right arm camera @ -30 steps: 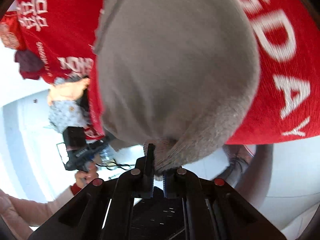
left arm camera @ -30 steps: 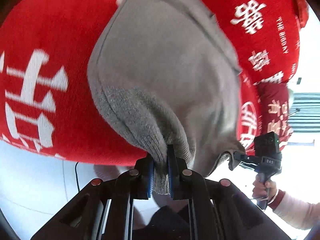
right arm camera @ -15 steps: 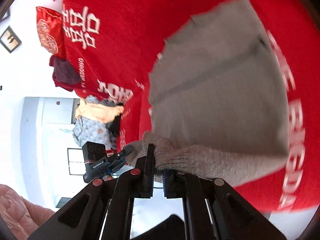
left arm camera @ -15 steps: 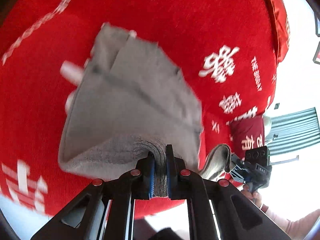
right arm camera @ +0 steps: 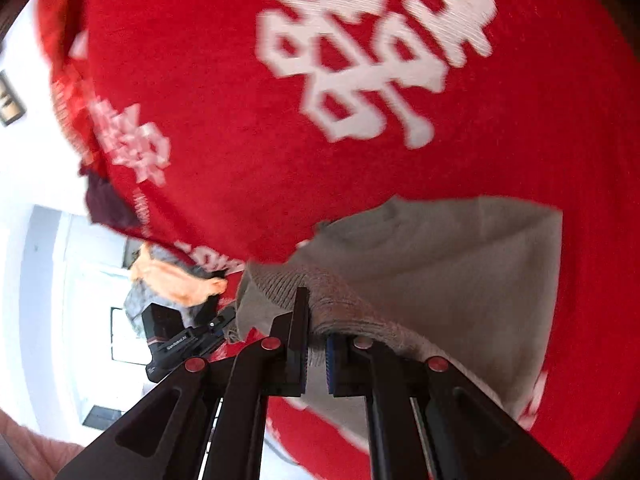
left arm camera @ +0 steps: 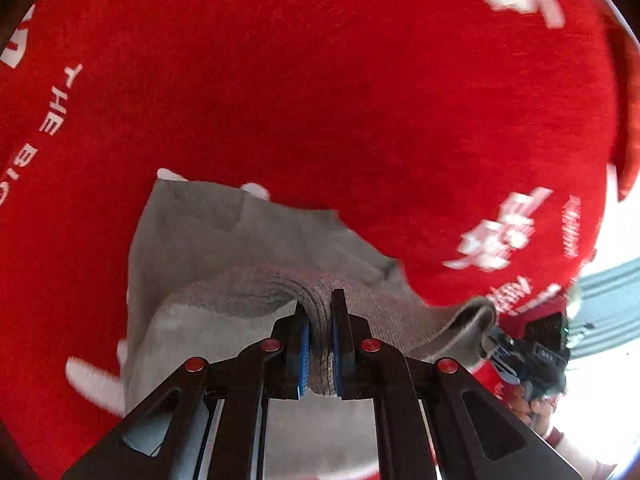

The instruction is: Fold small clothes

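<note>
A grey knit garment point(left arm camera: 224, 248) hangs by its ribbed hem over a red bedspread point(left arm camera: 320, 100) printed with white characters. My left gripper point(left arm camera: 319, 312) is shut on the hem at one corner. My right gripper point(right arm camera: 316, 320) is shut on the hem at the other corner, and the grey garment point(right arm camera: 448, 256) drapes away from it to the right. In the left wrist view the right gripper point(left arm camera: 494, 344) pinches the far corner, with a hand below it. The left gripper point(right arm camera: 228, 322) shows at the lower left of the right wrist view. The garment's lower edge lies on the spread.
A heap of clothes with an orange piece point(right arm camera: 176, 280) on top lies at the far edge of the bedspread, and a dark maroon item point(right arm camera: 106, 200) lies beyond it. A red pillow point(left arm camera: 628, 128) sits at the right. White walls and a window point(left arm camera: 608, 304) lie past the bed.
Both grippers have carried the garment across and above the bed, stretching the hem between them. The garment now fills less of each view, and more bare red spread shows ahead.
</note>
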`<state>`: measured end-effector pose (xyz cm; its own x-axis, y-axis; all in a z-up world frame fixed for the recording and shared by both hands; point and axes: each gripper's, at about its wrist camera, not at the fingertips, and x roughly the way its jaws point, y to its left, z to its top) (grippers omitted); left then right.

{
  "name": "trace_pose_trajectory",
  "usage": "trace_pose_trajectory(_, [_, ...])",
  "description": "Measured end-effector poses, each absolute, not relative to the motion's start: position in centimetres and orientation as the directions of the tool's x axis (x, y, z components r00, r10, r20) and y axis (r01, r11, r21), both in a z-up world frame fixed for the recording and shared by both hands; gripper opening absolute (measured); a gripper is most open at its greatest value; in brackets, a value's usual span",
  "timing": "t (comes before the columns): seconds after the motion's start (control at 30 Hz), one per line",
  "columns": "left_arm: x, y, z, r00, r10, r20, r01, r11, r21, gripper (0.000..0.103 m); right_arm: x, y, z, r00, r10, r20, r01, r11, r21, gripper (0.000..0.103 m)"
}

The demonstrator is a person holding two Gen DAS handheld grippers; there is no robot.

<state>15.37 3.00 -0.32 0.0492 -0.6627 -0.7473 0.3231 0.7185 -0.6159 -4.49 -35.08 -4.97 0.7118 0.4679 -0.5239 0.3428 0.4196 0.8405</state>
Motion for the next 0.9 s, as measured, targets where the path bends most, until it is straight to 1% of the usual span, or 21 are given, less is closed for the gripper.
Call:
trace_pose_trajectory(0.13, [16.9, 1.1, -3.9, 0.062, -0.584, -0.810, 0.291, 0.786, -0.545, 0.010, -2.4, -36.5, -9.6, 0.672, 0.471, -0.571, 0.428, 0.383, 0.819, 0.007])
trace_pose_trajectory(0.17, [17.2, 0.7, -4.6, 0.073, -0.548, -0.833, 0.279, 0.813, -0.511, 0.010, -2.0, -36.8, -10.6, 0.665, 0.470, -0.581, 0.448, 0.372, 0.813, 0.007])
trace_pose_trajectory(0.2, [17.5, 0.5, -5.1, 0.066, -0.528, -0.847, 0.271, 0.826, -0.494, 0.012, -1.6, -37.0, -11.7, 0.653, 0.469, -0.594, 0.473, 0.360, 0.804, 0.007])
trace_pose_trajectory(0.23, [17.7, 0.2, -5.6, 0.056, -0.505, -0.862, 0.262, 0.840, -0.475, 0.016, -1.4, -37.2, -12.2, 0.647, 0.470, -0.600, 0.485, 0.353, 0.800, 0.007])
trace_pose_trajectory(0.27, [17.9, 0.1, -5.9, 0.053, -0.486, -0.872, 0.259, 0.851, -0.458, 0.029, -1.1, -37.3, -12.8, 0.638, 0.471, -0.609, 0.502, 0.346, 0.793, 0.008])
trace_pose_trajectory(0.3, [18.0, 0.0, -6.0, 0.055, -0.466, -0.883, 0.260, 0.860, -0.438, 0.038, -0.8, -37.6, -13.5, 0.622, 0.466, -0.629, 0.528, 0.344, 0.777, 0.011])
trace_pose_trajectory(0.33, [18.1, 0.0, -6.0, 0.060, -0.457, -0.887, 0.264, 0.865, -0.427, 0.042, -0.9, -37.8, -13.8, 0.616, 0.464, -0.637, 0.538, 0.343, 0.770, 0.011])
trace_pose_trajectory(0.37, [18.2, 0.0, -5.6, 0.071, -0.441, -0.895, 0.266, 0.873, -0.409, 0.051, -0.8, -37.9, -13.9, 0.612, 0.464, -0.640, 0.546, 0.338, 0.767, 0.011])
trace_pose_trajectory(0.4, [18.4, 0.1, -5.1, 0.081, -0.429, -0.900, 0.269, 0.878, -0.395, 0.052, -0.7, -38.1, -13.8, 0.607, 0.463, -0.646, 0.551, 0.340, 0.762, 0.011])
trace_pose_trajectory(0.43, [18.5, 0.1, -4.6, 0.091, -0.427, -0.900, 0.274, 0.880, -0.389, 0.052, -0.6, -38.1, -13.5, 0.609, 0.461, -0.645, 0.548, 0.343, 0.763, 0.014])
trace_pose_trajectory(0.47, [18.6, 0.2, -3.8, 0.116, -0.417, -0.902, 0.283, 0.884, -0.372, 0.052, -0.6, -38.3, -13.2, 0.614, 0.456, -0.644, 0.541, 0.350, 0.764, 0.025])
trace_pose_trajectory(0.5, [18.7, 0.3, -3.2, 0.135, -0.406, -0.904, 0.290, 0.888, -0.356, 0.060, -0.6, -38.4, -12.6, 0.618, 0.446, -0.647, 0.537, 0.361, 0.762, 0.034])
trace_pose_trajectory(0.53, [18.8, 0.5, -2.5, 0.159, -0.396, -0.904, 0.294, 0.893, -0.340, 0.066, -0.7, -38.6, -12.0, 0.624, 0.430, -0.652, 0.535, 0.372, 0.758, 0.051])
trace_pose_trajectory(0.57, [18.9, 0.7, -1.8, 0.182, -0.390, -0.903, 0.297, 0.897, -0.328, 0.072, -0.9, -38.9, -11.4, 0.634, 0.413, -0.654, 0.532, 0.380, 0.756, 0.053])
trace_pose_trajectory(0.7, [18.0, 0.9, 0.1, 0.204, -0.406, -0.891, 0.339, 0.883, -0.324, 0.072, -1.5, -39.9, -9.4, 0.653, 0.389, -0.649, 0.524, 0.386, 0.759, 0.052])
trace_pose_trajectory(0.73, [17.3, 0.7, 0.3, 0.190, -0.416, -0.889, 0.359, 0.873, -0.331, 0.072, -1.6, -39.9, -9.1, 0.646, 0.400, -0.651, 0.517, 0.399, 0.758, 0.045])
trace_pose_trajectory(0.77, [16.5, 0.0, 0.0, 0.172, -0.405, -0.898, 0.395, 0.863, -0.314, 0.072, -1.5, -39.6, -9.0, 0.627, 0.410, -0.662, 0.512, 0.424, 0.747, 0.035])
trace_pose_trajectory(0.83, [15.3, -1.5, -1.3, 0.142, -0.366, -0.920, 0.455, 0.849, -0.267, 0.072, -0.9, -38.6, -9.3, 0.576, 0.429, -0.696, 0.495, 0.494, 0.715, 0.030])
trace_pose_trajectory(0.9, [14.9, -2.8, -3.3, 0.106, -0.341, -0.934, 0.459, 0.850, -0.258, 0.072, -0.1, -37.3, -10.2, 0.515, 0.437, -0.737, 0.491, 0.555, 0.672, 0.029])
